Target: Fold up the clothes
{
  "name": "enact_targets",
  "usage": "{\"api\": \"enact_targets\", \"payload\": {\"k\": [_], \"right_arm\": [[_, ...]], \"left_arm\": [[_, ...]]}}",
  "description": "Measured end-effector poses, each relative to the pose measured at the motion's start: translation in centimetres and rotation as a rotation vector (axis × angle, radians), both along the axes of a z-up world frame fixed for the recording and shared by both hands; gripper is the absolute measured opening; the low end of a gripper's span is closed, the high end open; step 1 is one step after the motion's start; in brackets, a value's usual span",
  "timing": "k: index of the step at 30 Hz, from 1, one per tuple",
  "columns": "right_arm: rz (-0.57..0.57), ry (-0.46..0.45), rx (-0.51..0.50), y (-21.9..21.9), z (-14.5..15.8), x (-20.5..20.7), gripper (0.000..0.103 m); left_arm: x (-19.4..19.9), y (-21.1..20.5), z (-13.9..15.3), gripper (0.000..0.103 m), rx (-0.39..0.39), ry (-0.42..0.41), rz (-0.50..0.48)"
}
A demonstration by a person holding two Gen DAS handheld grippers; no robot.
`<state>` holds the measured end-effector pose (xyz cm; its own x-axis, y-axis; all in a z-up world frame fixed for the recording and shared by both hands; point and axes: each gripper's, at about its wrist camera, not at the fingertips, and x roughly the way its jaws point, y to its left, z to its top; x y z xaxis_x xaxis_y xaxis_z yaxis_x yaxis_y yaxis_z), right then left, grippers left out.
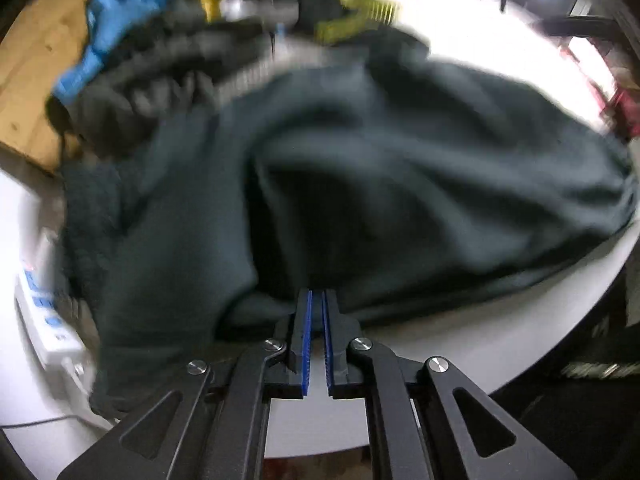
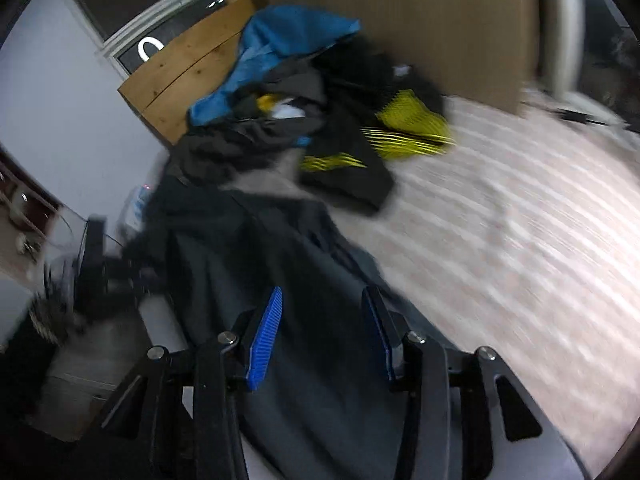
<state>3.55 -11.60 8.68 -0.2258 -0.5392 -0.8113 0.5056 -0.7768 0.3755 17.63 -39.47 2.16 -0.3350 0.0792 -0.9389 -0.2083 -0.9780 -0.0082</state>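
A dark grey-green garment (image 1: 360, 184) lies bunched across the white table (image 1: 520, 320) and fills the left wrist view. My left gripper (image 1: 316, 300) is shut on its near edge, with cloth pinched between the blue pads. In the right wrist view the same dark garment (image 2: 288, 264) lies under my right gripper (image 2: 324, 304), which is open, with its blue pads wide apart above the cloth. Both views are blurred by motion.
A pile of other clothes, blue (image 2: 280, 44), black and yellow-striped (image 2: 408, 128), lies at the far side on a striped cover (image 2: 520, 208). A wooden board (image 2: 188, 76) stands behind it. A white power strip (image 1: 44, 320) lies at the table's left edge.
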Motion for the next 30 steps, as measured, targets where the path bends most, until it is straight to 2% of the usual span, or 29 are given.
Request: {"api": "enact_targets", "payload": {"k": [2, 4, 7, 10, 12, 13, 15, 16, 17, 20, 22, 23, 24, 27, 28, 30], "right_arm": [[0.02, -0.066, -0.002, -3.0, -1.7, -3.4, 0.041], [0.032, -0.129, 0.037, -5.9, -4.0, -6.0, 0.041], [0.049, -0.195, 0.11, -8.7, -6.6, -7.6, 0.041], [0.086, -0.213, 0.16, -10.2, -7.8, -7.6, 0.041], [0.109, -0.226, 0.184, -11.0, -8.5, -7.7, 0.038], [0.12, -0.235, 0.189, -11.4, -8.8, -7.7, 0.035], [0.145, -0.267, 0.188, -12.0, -9.7, -7.5, 0.008], [0.156, -0.275, 0.195, -12.3, -10.1, -7.4, 0.003], [0.155, -0.265, 0.193, -12.4, -10.1, -7.3, 0.003], [0.134, -0.205, 0.116, -11.8, -8.1, -7.5, 0.001], [0.063, -0.137, -0.042, -9.7, -5.2, -9.2, 0.001], [0.014, -0.13, -0.103, -8.6, -4.8, -10.4, 0.001], [0.0, -0.152, -0.091, -8.5, -5.5, -10.9, 0.002], [0.035, -0.222, 0.098, -10.3, -9.1, -11.3, 0.004], [0.062, -0.196, 0.165, -10.9, -9.4, -10.8, 0.004], [0.087, -0.167, 0.186, -11.1, -8.7, -10.0, 0.009]], "left_arm": [[-0.4, 0.8, 1.7, 0.006, 0.074, 0.077, -0.027], [-1.0, 2.7, 1.4, 0.006, 0.104, 0.086, -0.103], [-1.3, 4.5, -0.5, 0.007, 0.108, 0.052, -0.188], [-1.5, 5.9, -2.8, 0.007, 0.1, 0.003, -0.264], [-1.6, 6.3, -3.7, 0.007, 0.104, -0.015, -0.28], [-1.6, 6.3, -3.9, 0.007, 0.109, -0.019, -0.278], [-1.6, 6.4, -4.2, 0.006, 0.12, -0.029, -0.274], [-1.6, 6.3, -4.2, 0.006, 0.129, -0.033, -0.268], [-1.6, 6.2, -4.2, 0.006, 0.137, -0.035, -0.263], [-1.3, 6.0, -4.1, 0.006, 0.15, -0.035, -0.249], [-1.3, 6.2, -4.0, 0.005, 0.15, -0.027, -0.244], [-1.4, 6.3, -4.0, 0.005, 0.15, -0.022, -0.241], [-1.3, 6.3, -4.0, 0.005, 0.154, -0.022, -0.236], [-1.0, 6.1, -3.8, 0.007, 0.162, -0.045, -0.218], [-0.8, 5.7, -3.3, 0.007, 0.162, -0.053, -0.203], [-0.1, 3.9, -1.4, 0.007, 0.179, -0.035, -0.143]]}}
